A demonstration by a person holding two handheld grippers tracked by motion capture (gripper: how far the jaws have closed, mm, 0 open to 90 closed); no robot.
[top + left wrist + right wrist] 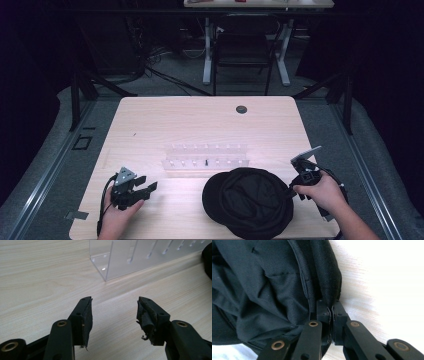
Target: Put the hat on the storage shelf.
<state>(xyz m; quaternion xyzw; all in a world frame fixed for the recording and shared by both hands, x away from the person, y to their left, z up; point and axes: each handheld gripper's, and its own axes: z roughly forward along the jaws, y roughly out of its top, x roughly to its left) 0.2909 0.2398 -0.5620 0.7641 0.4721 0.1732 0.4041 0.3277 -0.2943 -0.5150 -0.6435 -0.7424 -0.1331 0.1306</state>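
Observation:
A black cap [247, 200] lies upside down on the near right part of the wooden table [175, 120]. My right gripper [292, 189] is at the cap's right edge, shut on its rim. In the right gripper view the jaws [331, 308] pinch the fabric edge of the cap [274, 285]. My left gripper [145, 187] rests at the near left, open, with nothing between its fingers. The left gripper view has the open jaws [113, 315] over bare wood, facing a clear acrylic rack [130, 257], with the cap [208, 257] at the far right edge.
The clear rack [205, 157] stands mid-table just behind the cap, with a small dark piece [206, 161] in it. A round cable hole [241, 109] sits near the far edge. Beyond the table stand a chair [245, 45] and a desk's legs.

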